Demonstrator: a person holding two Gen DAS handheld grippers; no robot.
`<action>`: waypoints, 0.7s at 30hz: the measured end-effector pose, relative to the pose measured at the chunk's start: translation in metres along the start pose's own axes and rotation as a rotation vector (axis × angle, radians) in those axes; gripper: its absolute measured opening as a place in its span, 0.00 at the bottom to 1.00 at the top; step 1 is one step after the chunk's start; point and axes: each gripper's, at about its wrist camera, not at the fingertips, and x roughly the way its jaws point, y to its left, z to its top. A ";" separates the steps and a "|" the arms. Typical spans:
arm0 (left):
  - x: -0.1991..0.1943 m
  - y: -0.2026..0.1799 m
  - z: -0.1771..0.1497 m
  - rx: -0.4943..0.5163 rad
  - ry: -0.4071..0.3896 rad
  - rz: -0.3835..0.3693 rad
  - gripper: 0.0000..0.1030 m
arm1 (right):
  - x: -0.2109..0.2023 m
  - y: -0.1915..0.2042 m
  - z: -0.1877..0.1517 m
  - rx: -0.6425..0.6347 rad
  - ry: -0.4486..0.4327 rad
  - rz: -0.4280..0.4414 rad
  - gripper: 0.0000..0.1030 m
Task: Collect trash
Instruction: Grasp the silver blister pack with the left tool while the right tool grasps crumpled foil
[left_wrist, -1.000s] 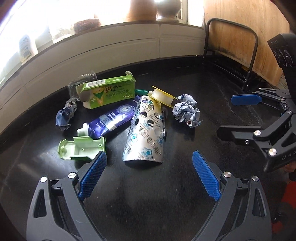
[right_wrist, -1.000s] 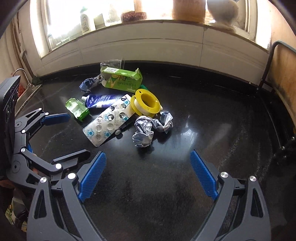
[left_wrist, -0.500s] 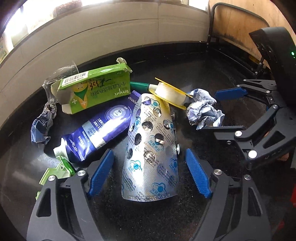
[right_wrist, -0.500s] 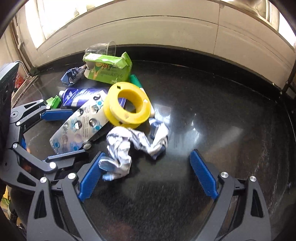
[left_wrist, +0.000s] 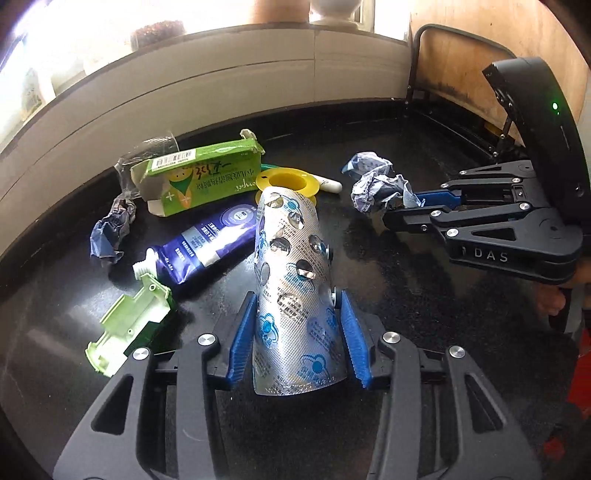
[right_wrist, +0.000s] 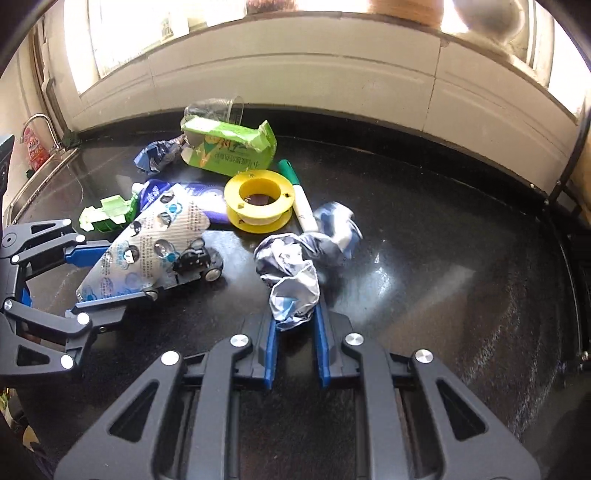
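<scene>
Black left tool (left_wrist: 297, 338), blue ribbed pads (left_wrist: 241, 338), silver screws, white "DAS" lettering

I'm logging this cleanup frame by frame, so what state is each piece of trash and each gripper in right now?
Left hand-held gripper: shut on blister pack.
Blister pack: emptied, bowed, near end raised.
Right hand-held gripper: shut on crumpled paper.
Crumpled paper: balled up.
Green carton: torn open, on its side.
Toothpaste tube: capless, lying flat.
Yellow spool: lying flat.
Marker: capped.

Glossy black countertop (right_wrist: 443, 258); white tiled wall (right_wrist: 332, 81); bright window (right_wrist: 147, 29) above.
</scene>
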 end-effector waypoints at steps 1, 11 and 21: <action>-0.007 -0.001 -0.002 -0.002 -0.007 0.000 0.43 | -0.006 0.002 -0.001 0.007 -0.010 0.002 0.17; -0.047 0.003 -0.025 -0.041 -0.020 0.028 0.48 | -0.068 0.025 -0.028 0.061 -0.089 0.014 0.17; -0.036 0.011 -0.060 -0.105 0.062 0.031 0.53 | -0.085 0.043 -0.053 0.093 -0.090 0.042 0.17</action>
